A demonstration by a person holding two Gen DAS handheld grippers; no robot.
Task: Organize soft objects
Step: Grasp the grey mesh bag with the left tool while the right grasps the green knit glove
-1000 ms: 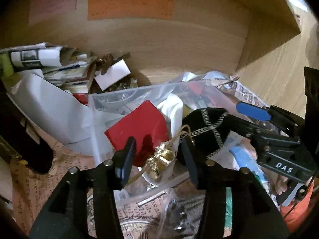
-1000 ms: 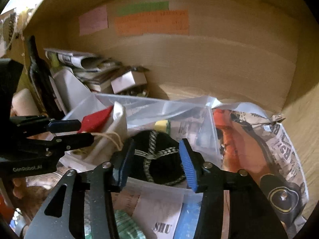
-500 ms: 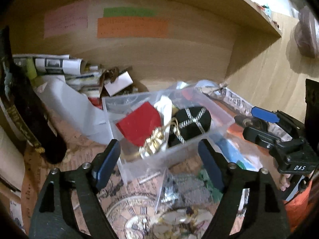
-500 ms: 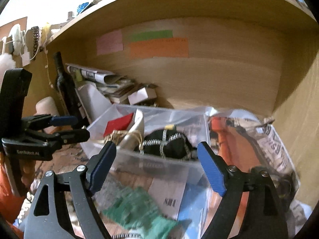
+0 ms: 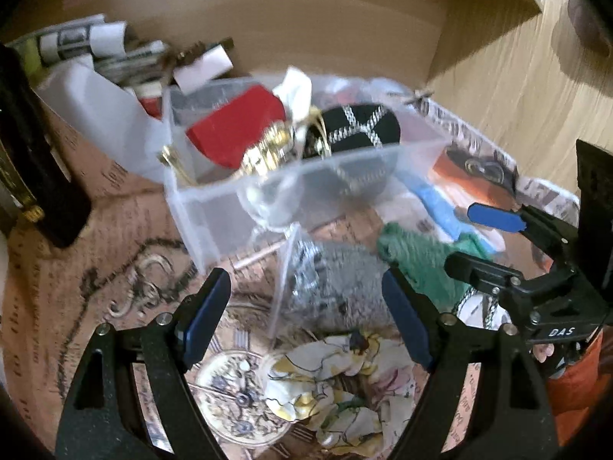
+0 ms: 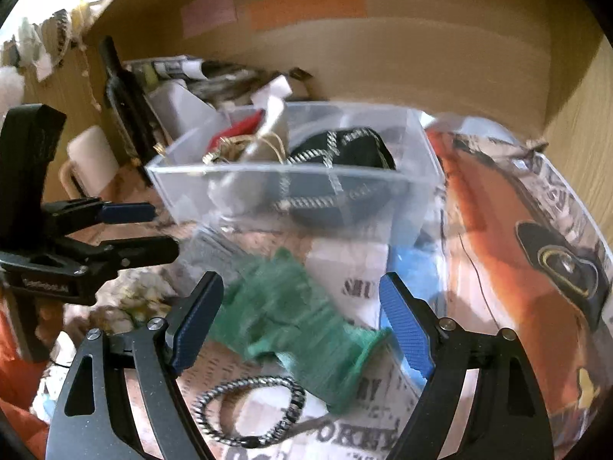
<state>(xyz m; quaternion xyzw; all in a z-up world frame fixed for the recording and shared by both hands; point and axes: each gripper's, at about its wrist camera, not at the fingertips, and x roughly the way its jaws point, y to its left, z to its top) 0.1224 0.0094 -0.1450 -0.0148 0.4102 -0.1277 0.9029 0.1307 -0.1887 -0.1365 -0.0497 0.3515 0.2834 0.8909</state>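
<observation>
A clear plastic bin stands on the shelf and holds a black pouch with silver cord, a red piece, a white cloth and gold trinkets. In front of it lie a grey knit item, a green knit item and a floral cloth. My left gripper is open and empty above the grey item and the floral cloth. My right gripper is open and empty over the green item.
A dark bottle stands at the left. Rolled papers and small boxes fill the back corner. An orange printed bag lies at the right. A braided cord loop lies near me. Wooden walls enclose the shelf.
Both grippers pulled back from the bin and opened wide. The black pouch and the trinkets stayed in the bin. The knit items and floral cloth came into view.
</observation>
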